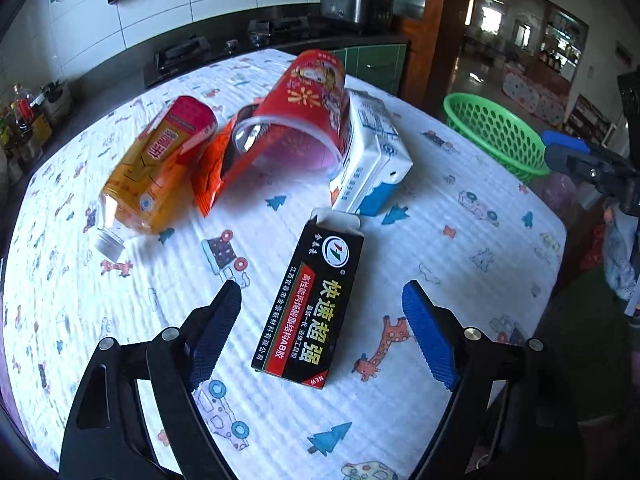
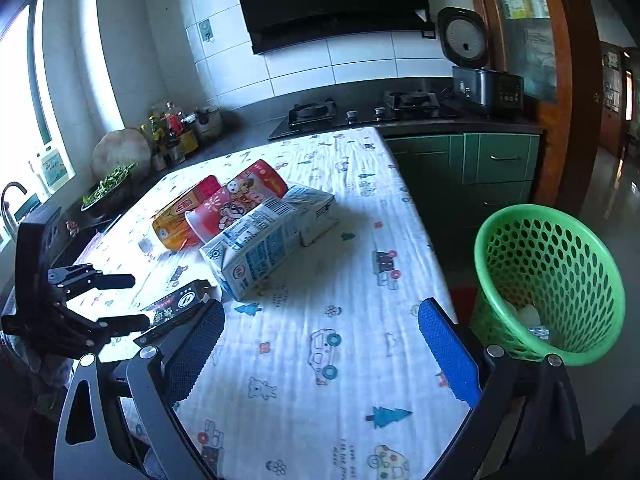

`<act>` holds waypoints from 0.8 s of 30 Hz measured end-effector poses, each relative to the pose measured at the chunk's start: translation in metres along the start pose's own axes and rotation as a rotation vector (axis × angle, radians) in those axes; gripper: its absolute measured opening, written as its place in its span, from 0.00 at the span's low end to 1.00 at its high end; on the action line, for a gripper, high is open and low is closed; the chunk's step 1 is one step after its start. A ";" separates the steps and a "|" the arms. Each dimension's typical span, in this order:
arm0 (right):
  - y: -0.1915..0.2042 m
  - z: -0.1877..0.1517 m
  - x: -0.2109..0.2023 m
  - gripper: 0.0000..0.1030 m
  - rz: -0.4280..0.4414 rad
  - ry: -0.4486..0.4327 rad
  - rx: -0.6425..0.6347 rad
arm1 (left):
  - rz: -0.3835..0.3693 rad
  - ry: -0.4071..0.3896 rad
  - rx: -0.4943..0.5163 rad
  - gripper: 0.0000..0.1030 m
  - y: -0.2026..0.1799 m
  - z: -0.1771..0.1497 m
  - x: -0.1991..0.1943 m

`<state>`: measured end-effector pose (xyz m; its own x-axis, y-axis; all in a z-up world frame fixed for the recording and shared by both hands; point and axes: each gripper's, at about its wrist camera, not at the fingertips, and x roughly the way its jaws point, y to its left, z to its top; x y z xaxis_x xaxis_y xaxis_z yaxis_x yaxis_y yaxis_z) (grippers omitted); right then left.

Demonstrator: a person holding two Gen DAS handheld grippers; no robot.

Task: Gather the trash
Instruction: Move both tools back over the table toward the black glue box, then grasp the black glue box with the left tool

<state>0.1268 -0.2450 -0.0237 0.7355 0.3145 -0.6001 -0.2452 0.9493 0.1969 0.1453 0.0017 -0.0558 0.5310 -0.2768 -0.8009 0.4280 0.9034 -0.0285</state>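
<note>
Straddling the black glue box (image 1: 308,304), the left gripper (image 1: 322,300) has its fingers apart on either side, not touching it, presumably lined up for a grasp. The right gripper (image 2: 320,320) hangs empty, fingers apart, with the green basket (image 2: 548,280) just beyond its right finger, likely the drop point.

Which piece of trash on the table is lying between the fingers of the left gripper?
The black glue box lies flat between the open left gripper fingers, untouched. The amber bottle, red cup and white carton lie farther away.
</note>
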 end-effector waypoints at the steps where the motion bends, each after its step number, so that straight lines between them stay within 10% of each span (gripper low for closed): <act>1: 0.002 0.000 0.002 0.92 0.001 0.004 -0.005 | -0.001 0.004 0.002 0.79 0.001 -0.001 0.003; 24: 0.033 0.034 0.048 0.92 0.051 0.088 -0.005 | 0.002 0.044 0.016 0.47 0.006 -0.004 0.038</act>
<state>0.1755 -0.1980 -0.0200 0.6640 0.3609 -0.6549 -0.2846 0.9319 0.2250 0.1653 -0.0024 -0.0889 0.4998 -0.2599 -0.8262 0.4389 0.8984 -0.0171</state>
